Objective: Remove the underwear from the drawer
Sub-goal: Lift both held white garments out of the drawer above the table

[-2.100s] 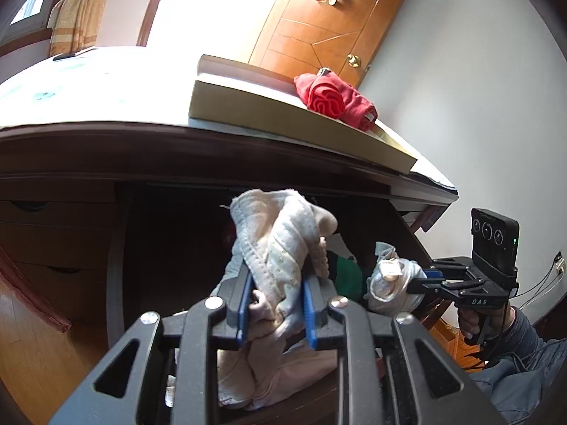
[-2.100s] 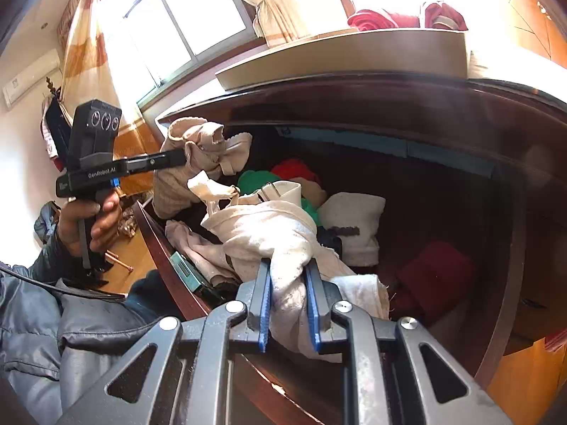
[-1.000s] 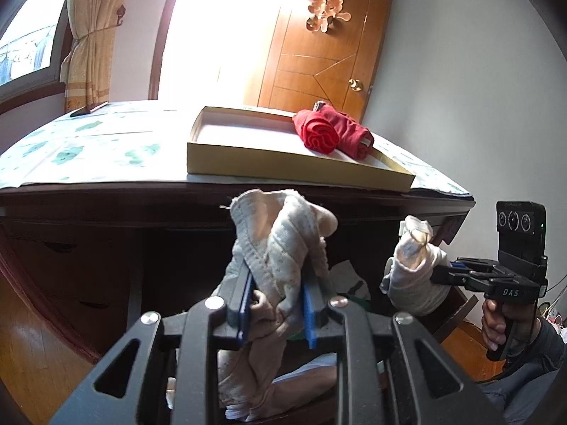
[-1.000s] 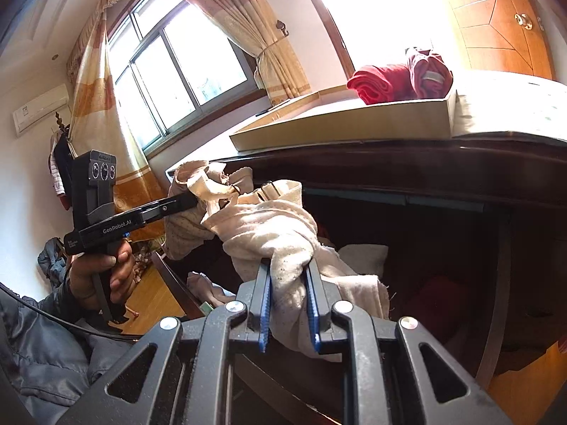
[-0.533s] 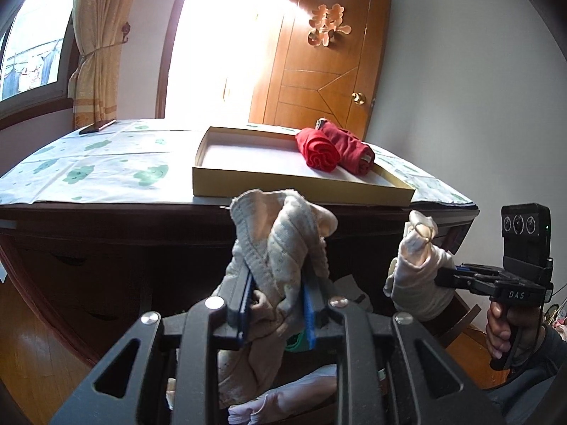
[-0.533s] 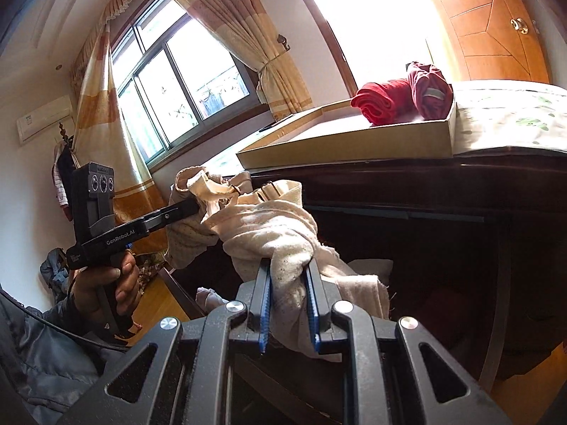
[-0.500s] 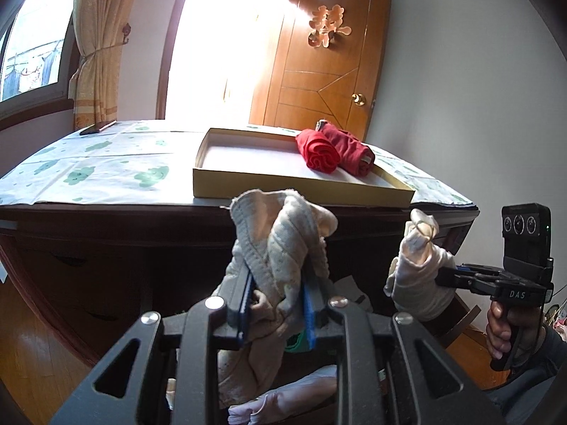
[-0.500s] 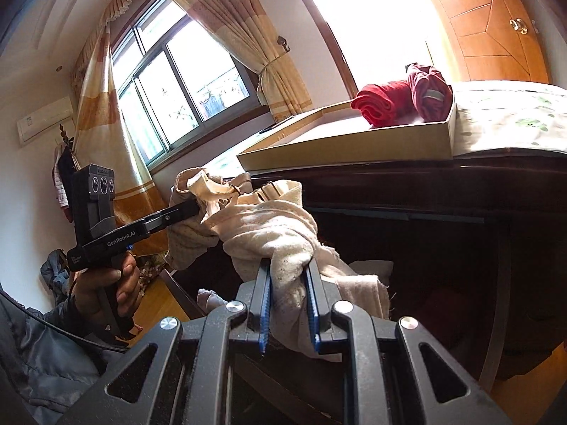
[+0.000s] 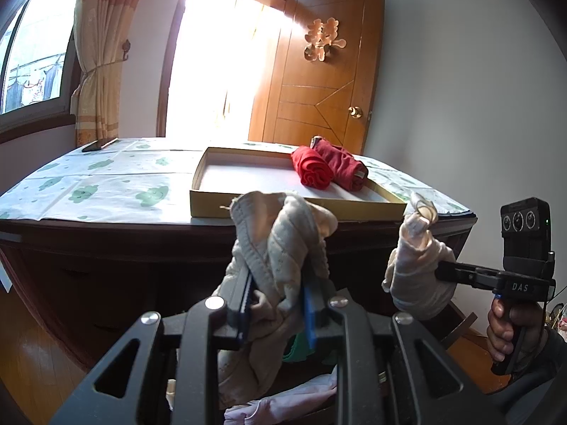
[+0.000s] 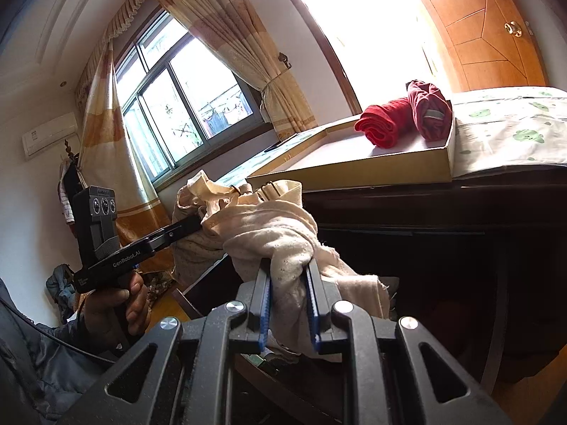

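Observation:
My left gripper is shut on a beige pair of underwear and holds it up in front of the dark wooden dresser. My right gripper is shut on a cream pair of underwear; it shows at the right of the left wrist view, level with the dresser top. The open drawer lies below, with pink and green clothes in it. A shallow yellow box on the dresser top holds two rolled red garments.
The dresser top has a white cloth with green prints and a dark phone-like object at its far left. A wooden door stands behind. A window with curtains is at the left. Wooden floor lies below.
Both grippers have risen with their underwear out of the drawer, to about the level of the dresser top. The box's inside and the red rolls now show from above.

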